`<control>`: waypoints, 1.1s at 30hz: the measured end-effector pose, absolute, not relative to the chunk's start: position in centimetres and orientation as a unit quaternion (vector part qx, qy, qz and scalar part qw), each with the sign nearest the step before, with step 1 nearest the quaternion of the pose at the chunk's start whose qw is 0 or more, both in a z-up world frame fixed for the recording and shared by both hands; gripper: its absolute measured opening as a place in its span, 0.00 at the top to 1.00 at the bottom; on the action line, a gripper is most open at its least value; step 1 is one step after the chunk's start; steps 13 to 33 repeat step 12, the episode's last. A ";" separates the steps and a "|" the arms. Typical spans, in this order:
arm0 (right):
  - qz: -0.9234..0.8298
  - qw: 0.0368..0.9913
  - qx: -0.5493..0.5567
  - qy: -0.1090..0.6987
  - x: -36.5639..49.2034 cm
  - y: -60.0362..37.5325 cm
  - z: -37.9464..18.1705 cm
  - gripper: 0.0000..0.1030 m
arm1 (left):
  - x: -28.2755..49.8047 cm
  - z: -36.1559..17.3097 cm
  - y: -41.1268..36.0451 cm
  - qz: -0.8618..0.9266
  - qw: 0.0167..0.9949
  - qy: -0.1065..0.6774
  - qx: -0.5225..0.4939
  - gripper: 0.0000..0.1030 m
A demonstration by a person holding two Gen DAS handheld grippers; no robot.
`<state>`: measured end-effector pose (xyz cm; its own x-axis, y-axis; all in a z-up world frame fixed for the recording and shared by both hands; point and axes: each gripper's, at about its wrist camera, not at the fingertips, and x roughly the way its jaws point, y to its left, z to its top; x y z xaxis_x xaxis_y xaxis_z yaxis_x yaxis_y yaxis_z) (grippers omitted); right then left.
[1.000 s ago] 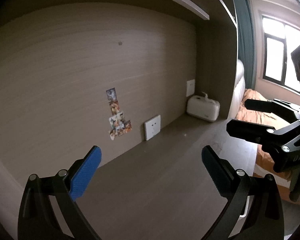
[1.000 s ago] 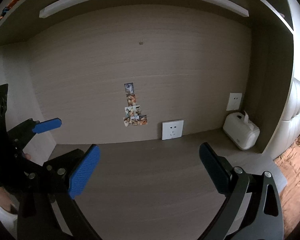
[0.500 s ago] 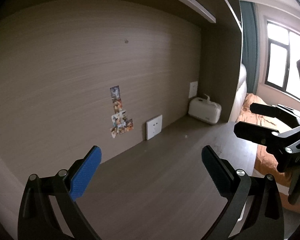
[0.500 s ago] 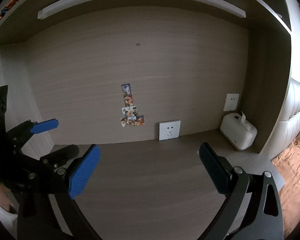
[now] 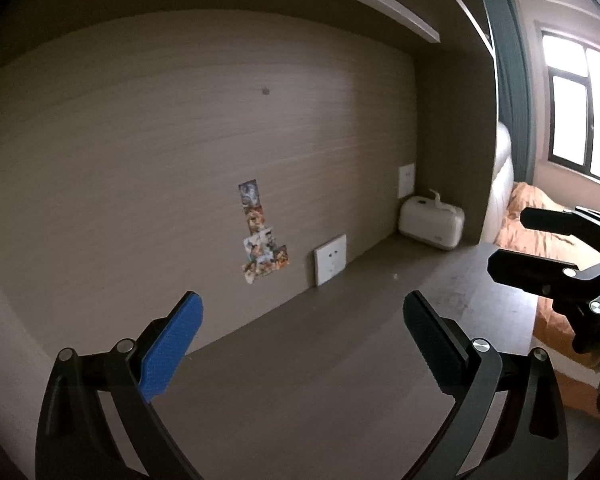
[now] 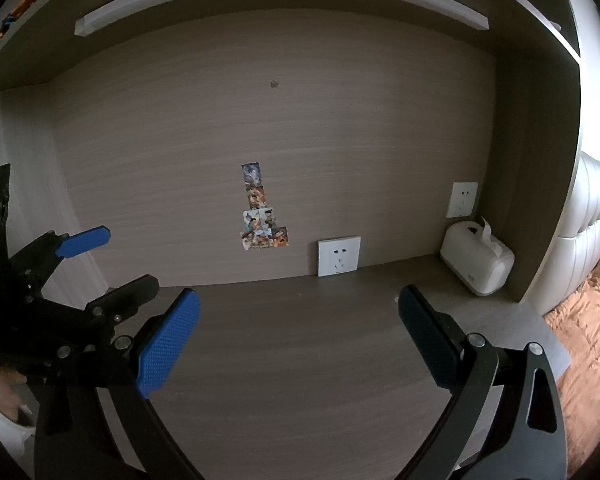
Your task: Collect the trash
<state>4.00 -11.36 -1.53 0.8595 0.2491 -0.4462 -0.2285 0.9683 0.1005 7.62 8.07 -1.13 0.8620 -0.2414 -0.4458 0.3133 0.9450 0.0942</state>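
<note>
left claw (image 5: 302, 344) agape, empty | right claw (image 6: 300, 340) agape, empty | grey-brown wood bench (image 6: 300, 360): no trash visible, handling unjudgeable

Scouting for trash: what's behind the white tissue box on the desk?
Behind the white tissue box is the alcove corner, with a wall socket above it. No trash shows there; the desk strip directly behind the box is hidden.

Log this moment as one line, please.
left gripper: open, empty | right gripper: open, empty | grey-brown wooden desk: no trash visible
</note>
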 end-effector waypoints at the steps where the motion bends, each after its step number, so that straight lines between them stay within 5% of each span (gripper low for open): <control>1: 0.123 0.964 0.023 0.235 4.0 -11.4 -1.6 0.04 | 7.6 -1.1 8.1 -0.145 0.961 0.219 0.081 0.05; 33: 0.113 0.964 0.024 0.238 3.9 -11.9 -1.8 0.04 | 8.7 -1.6 7.6 -0.177 0.951 0.242 0.075 0.05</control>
